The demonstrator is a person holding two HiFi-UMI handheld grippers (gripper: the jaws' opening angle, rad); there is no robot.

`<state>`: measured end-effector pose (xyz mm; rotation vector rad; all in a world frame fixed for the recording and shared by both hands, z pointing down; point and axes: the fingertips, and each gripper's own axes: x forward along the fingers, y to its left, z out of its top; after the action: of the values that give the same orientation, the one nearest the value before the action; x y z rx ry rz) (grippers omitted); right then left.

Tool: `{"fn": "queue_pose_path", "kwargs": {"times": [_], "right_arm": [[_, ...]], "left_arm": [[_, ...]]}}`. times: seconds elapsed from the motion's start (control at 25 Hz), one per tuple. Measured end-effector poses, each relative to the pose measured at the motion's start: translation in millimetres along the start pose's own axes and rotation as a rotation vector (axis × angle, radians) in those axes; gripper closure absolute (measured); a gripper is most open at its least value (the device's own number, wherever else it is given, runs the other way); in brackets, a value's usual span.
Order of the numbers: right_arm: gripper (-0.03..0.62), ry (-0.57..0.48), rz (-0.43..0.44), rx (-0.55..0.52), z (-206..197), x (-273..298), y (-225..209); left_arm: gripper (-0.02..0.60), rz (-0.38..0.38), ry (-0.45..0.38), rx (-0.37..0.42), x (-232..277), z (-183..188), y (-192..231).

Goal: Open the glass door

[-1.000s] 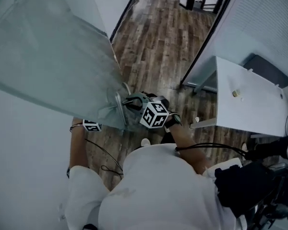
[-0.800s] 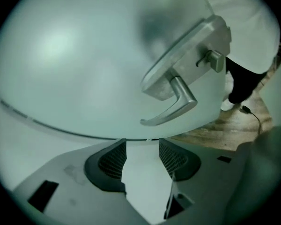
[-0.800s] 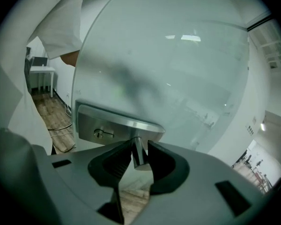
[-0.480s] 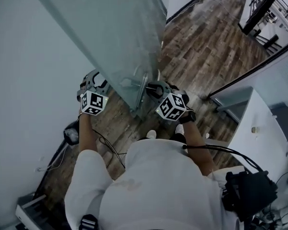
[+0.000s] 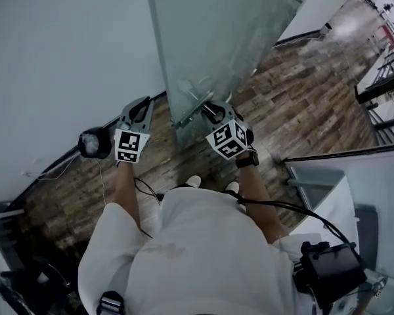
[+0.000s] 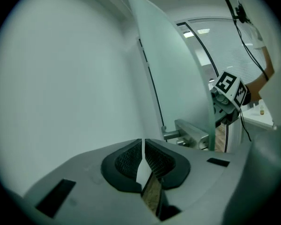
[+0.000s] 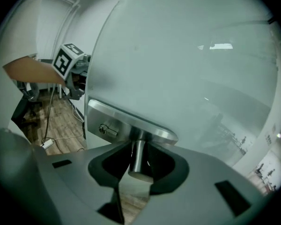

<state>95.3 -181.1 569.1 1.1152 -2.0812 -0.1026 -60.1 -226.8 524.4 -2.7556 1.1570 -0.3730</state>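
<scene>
In the head view the glass door [image 5: 217, 38] fills the 12 o'clock part, seen nearly edge-on. Its metal lever handle [image 5: 192, 105] juts out at the lower edge. The right gripper [image 5: 208, 109] meets that handle from 4 o'clock. In the right gripper view its jaws stand wide with the round lever [image 7: 138, 153] upright between the pads. I cannot see the pads pressing on it. The steel lock plate [image 7: 126, 123] with its keyhole [image 7: 107, 130] sits just above, at 12 o'clock.

The left gripper [image 5: 143, 105] hangs at 9 o'clock of the door's edge, apart from it, on the side of the white wall [image 5: 59, 58]. Its jaws have just been closing. The pads [image 6: 126, 161] are nearly together, only a thin slit between them, and nothing is held. From there the door's handle plate shows at 2 o'clock.

A black round object [image 5: 95, 143] lies at 8 o'clock of the left gripper, on the wood floor [image 5: 302, 104].
</scene>
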Motion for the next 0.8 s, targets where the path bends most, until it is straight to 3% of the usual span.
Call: {"fn": "queue_pose_path", "kwargs": {"times": [0.4,0.8], "right_arm": [[0.488,-0.014,-0.042,0.038,59.1,83.8,-10.0],[0.488,-0.008,-0.118,0.036,104.7,161.5,-30.0]], "left_arm": [[0.561,0.143,0.016,-0.141,-36.0,-17.1,29.3],[0.561,0.2,0.026,-0.207,-40.5,-26.5,46.7]]}}
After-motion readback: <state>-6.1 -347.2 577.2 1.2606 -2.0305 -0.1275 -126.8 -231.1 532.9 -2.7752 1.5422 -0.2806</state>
